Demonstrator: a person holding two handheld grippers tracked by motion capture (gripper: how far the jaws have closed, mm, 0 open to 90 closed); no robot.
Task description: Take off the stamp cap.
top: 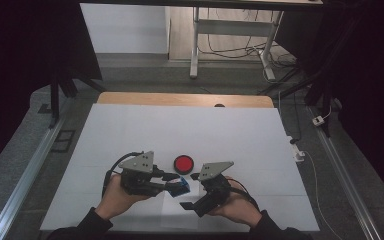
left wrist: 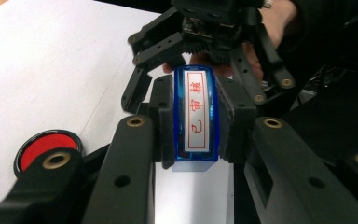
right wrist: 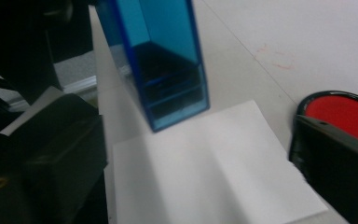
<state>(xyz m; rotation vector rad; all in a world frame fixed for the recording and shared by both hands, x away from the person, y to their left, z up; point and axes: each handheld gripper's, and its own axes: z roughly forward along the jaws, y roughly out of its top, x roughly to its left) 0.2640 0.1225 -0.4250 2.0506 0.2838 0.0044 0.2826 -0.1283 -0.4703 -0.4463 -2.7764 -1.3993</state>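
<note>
A blue translucent stamp [left wrist: 196, 116] with a white label in red characters is clamped between the jaws of my left gripper [left wrist: 196, 128]. In the high view the left gripper [top: 176, 186] holds the stamp [top: 181, 187] low over the near middle of the table. The stamp's lower end [right wrist: 168, 65] hangs at the far edge of a small white paper sheet [right wrist: 214, 172]. My right gripper [right wrist: 191, 158] stands open, its jaws wide on either side of that sheet with nothing gripped. A round red ink pad [top: 183, 163] lies just behind both grippers.
The white table cover [top: 180, 125] stretches far and to both sides. The small sheet [top: 172, 215] lies near the front edge. In the right gripper view the ink pad [right wrist: 342, 112] sits right behind the right jaw. Table legs and cables stand on the floor beyond.
</note>
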